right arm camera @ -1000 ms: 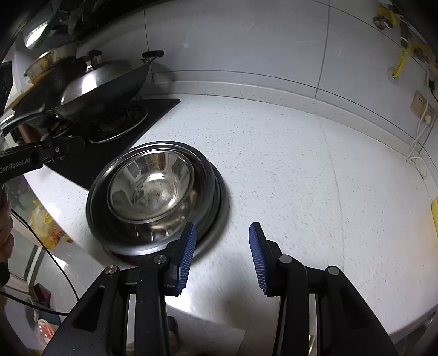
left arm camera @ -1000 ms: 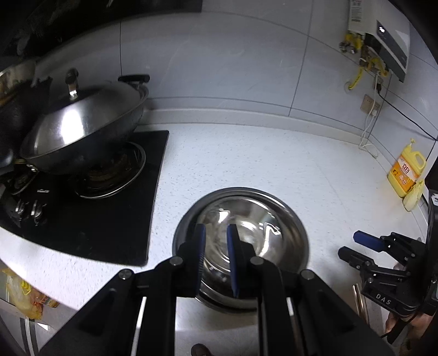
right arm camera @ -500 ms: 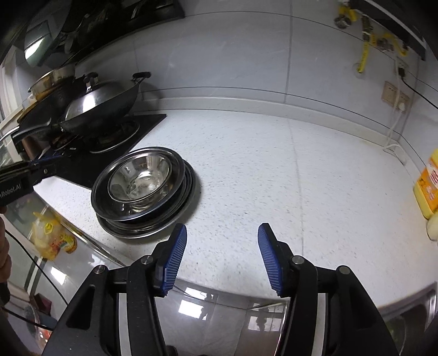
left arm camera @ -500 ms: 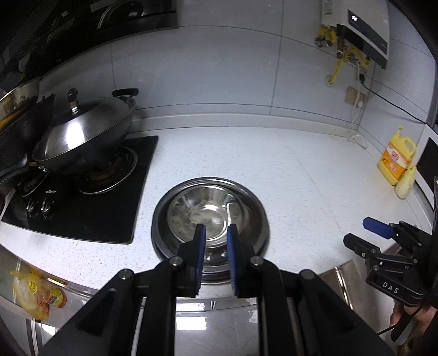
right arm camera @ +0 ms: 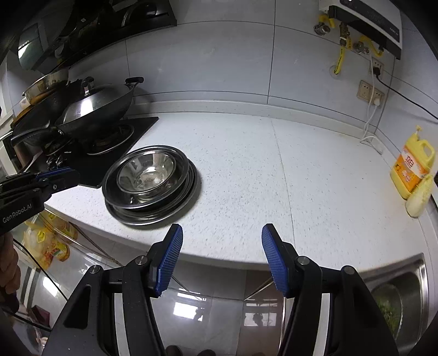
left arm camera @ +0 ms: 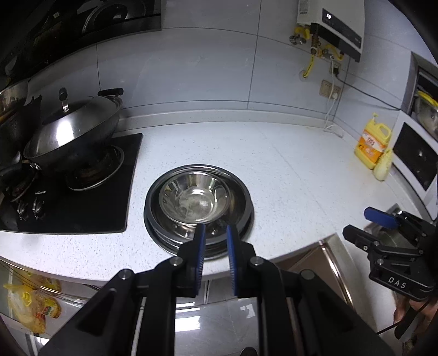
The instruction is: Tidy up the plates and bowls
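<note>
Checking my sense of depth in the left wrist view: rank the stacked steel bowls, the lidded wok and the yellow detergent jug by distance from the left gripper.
1. Stacked steel bowls, just ahead of the left gripper.
2. Lidded wok, far left on the stove.
3. Yellow detergent jug, far right by the wall.

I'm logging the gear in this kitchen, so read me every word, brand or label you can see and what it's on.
"DAS": on the right gripper body.
"GenRobot.AI": on the left gripper body.
Yellow bottle label: too blurred to read.
Stove brand mark: too small to read.
Water heater display and sticker: unreadable.
</note>
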`<state>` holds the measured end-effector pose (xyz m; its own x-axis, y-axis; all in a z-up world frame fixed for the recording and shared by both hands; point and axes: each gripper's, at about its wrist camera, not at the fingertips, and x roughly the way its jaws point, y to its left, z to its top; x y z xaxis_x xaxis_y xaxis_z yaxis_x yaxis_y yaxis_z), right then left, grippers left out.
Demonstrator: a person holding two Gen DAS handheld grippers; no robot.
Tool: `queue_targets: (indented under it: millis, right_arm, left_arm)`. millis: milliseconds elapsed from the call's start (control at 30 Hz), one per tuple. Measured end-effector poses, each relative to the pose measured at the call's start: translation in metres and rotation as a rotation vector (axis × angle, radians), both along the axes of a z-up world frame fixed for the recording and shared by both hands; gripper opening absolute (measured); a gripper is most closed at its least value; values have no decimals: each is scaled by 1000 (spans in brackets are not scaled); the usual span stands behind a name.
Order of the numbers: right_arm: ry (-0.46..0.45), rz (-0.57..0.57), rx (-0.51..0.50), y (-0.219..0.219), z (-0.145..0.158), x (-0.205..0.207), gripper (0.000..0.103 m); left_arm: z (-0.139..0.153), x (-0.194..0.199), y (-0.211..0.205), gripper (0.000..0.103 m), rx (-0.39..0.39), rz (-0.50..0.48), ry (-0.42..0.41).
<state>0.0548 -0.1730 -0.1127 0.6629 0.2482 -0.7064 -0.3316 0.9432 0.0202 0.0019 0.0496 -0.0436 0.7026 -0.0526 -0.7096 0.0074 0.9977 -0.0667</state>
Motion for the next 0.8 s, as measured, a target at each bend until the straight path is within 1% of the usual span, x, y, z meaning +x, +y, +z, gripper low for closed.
queue_targets:
  millis: [167, 300, 433, 533, 600, 700, 800]
  right_arm:
    - [-11, -10, -3, 7, 6, -14, 56]
    - [-26, 8, 1, 10, 11, -23, 56]
    - [-44, 41, 28, 6, 18, -28, 57]
    - [-68, 53, 27, -1, 23, -33, 59]
    - [-80, 43, 37, -10, 27, -35, 64]
    - [-86, 23, 47, -24, 30, -37, 64]
    - [-88, 2, 56, -36, 33, -39, 64]
  left_arm:
    - [6, -13, 7, 15, 2, 7, -23]
    - [10, -21, 6, 15, -5, 25, -30]
    - [15, -28, -1, 15, -13, 43, -40]
    - [17, -30, -10, 15, -22, 55, -46]
    - [18, -30, -17, 15, -13, 51, -51]
    - [19, -30, -28, 15, 6, 44, -58]
    - [20, -29, -37, 15, 5, 32, -59]
